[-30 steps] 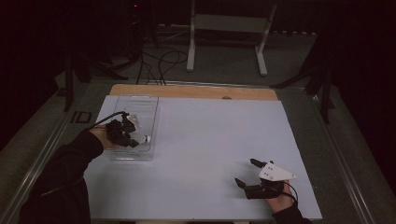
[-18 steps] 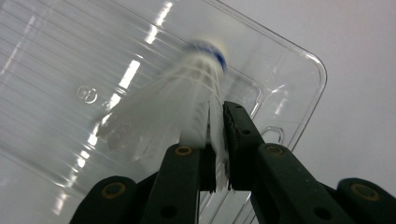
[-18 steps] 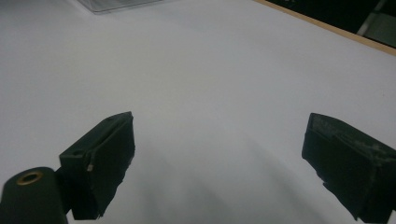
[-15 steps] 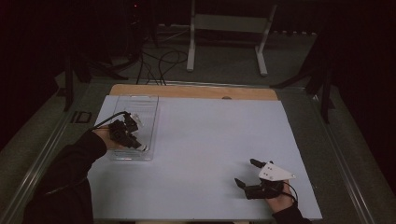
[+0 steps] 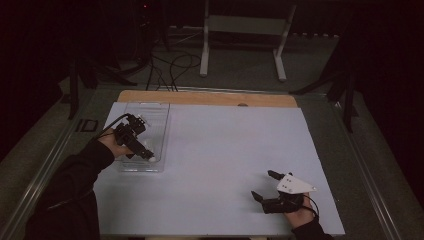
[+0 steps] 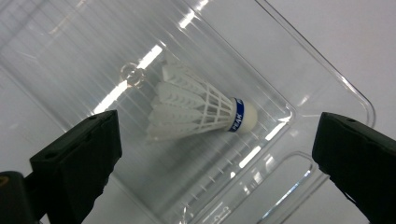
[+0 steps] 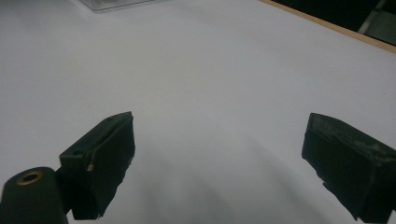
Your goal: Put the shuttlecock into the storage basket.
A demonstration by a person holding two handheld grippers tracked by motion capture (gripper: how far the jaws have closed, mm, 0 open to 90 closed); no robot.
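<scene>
Shuttlecock of white feathers with a blue band and a pale rounded cork tip [image 6: 201,112] lies on its side on the floor of a clear plastic rectangular tray [image 5: 155,112], which sits toward the far left of the white sheet covering the table [image 5: 225,150]. Nearest the person, at the right near edge of that sheet, the right gripper [image 5: 263,186] rests in a hand with its grey three-cornered plate on top, its black jaws spread wide with bare sheet between them; the right gripper view confirms the gap, showing plain white surface ahead, a corner of the tray at the top left and a strip of wooden edge at the top right. Farther off on the left, the left gripper [image 5: 142,150] is held over the tray by a hand in a dark sleeve [image 5: 75,185], a cable looping from its back. From above, the shuttlecock is just a small white spot at this gripper's tip, but the left gripper view shows it plainly: the jaws stand wide apart on either side of it, not touching it, and the feathers point left while the cork points right in that view. Beyond the sheet a bare wooden strip of tabletop [image 5: 200,97] runs along the far edge. Past the table lies a dark room with a grey floor, black cables [image 5: 175,62] and a white metal stand [image 5: 242,40].
</scene>
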